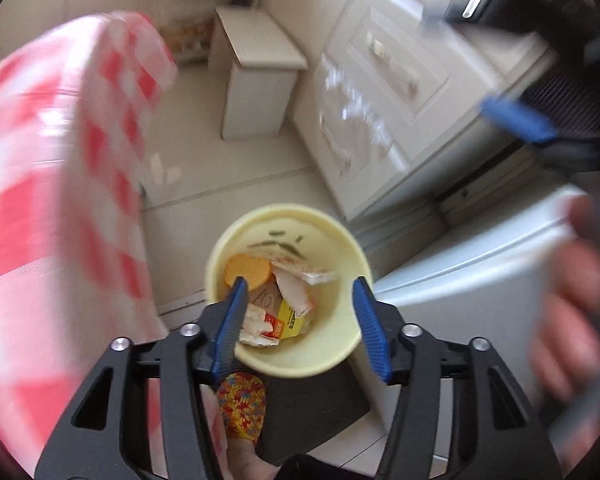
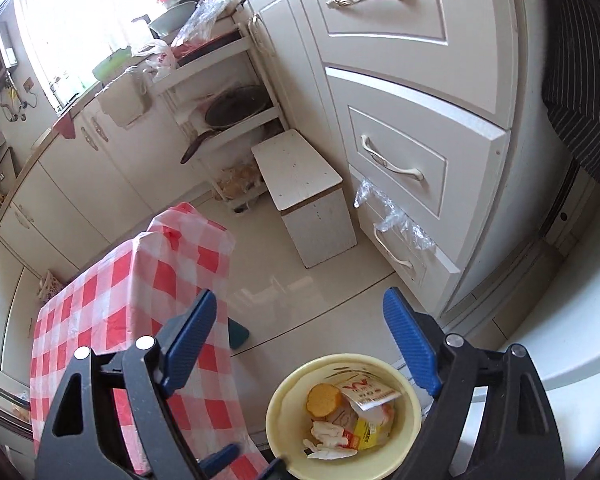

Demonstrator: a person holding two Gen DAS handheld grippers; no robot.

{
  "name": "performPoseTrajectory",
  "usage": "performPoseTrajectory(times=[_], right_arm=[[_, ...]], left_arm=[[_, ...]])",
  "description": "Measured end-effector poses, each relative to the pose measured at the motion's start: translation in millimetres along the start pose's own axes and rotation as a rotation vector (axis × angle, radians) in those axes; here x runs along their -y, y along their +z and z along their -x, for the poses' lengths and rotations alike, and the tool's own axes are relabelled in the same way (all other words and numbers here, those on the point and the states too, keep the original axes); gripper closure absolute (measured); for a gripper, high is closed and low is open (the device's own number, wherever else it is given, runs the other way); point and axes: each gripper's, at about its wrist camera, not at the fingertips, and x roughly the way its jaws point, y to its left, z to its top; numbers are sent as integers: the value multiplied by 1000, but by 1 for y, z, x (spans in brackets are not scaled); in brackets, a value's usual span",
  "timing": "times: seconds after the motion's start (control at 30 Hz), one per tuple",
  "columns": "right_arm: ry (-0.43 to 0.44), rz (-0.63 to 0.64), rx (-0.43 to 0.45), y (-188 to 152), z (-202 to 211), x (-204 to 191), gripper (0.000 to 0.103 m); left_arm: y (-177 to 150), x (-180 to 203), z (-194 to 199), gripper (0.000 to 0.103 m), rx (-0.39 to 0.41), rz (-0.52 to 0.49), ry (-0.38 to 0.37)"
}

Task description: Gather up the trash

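Pale glossy floor tiles [image 2: 300, 280] run between white kitchen cabinets and a table draped in a red-and-white checked plastic cloth [image 2: 112, 300]. On that floor, close to the table's corner, stands a round pale-yellow plastic bin [image 2: 408, 392]. It holds the trash: a flat orange disc [image 2: 323, 398], crumpled white wrappers [image 2: 332, 432] and a yellow printed packet [image 2: 370, 432].

From the left wrist camera the left gripper [image 1: 300, 320] hangs over the bin [image 1: 340, 240], its blue-padded jaws spread apart with nothing pinched between them; the bin's mouth and the wrappers [image 1: 296, 296] lie in the gap between the pads. The right gripper [image 2: 304, 336] also stands wide open and empty, its jaws framing bare floor, with the bin lower in the picture, beside its right-hand jaw.

White drawers with curved pale handles [image 2: 392, 168] rise on the right, one with clear plastic film caught on it, and a small white wooden box stool [image 2: 300, 176] sits in front of them.

Only the right view shows the bright window, the cluttered counter and the open shelves holding dark pans [image 2: 236, 108]. Only the left view, heavily blurred, shows a hand [image 1: 572, 288] at its right edge, the other gripper's blue pad above it, and a multicoloured knitted slipper [image 1: 242, 404] just under the bin.
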Motion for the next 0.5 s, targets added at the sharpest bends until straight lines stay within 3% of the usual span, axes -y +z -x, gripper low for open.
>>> performPoseTrajectory(times=[0.1, 0.17, 0.3, 0.5], right_arm=[[9, 68, 15, -5, 6, -24, 18], [16, 154, 33, -12, 14, -51, 17], [43, 276, 83, -30, 41, -101, 12], [192, 303, 167, -79, 101, -164, 9]], left_arm=[[-30, -28, 75, 27, 128, 27, 44], [-54, -50, 118, 23, 192, 58, 84], [-107, -100, 192, 20, 277, 124, 197], [-168, -156, 274, 15, 351, 208, 320]])
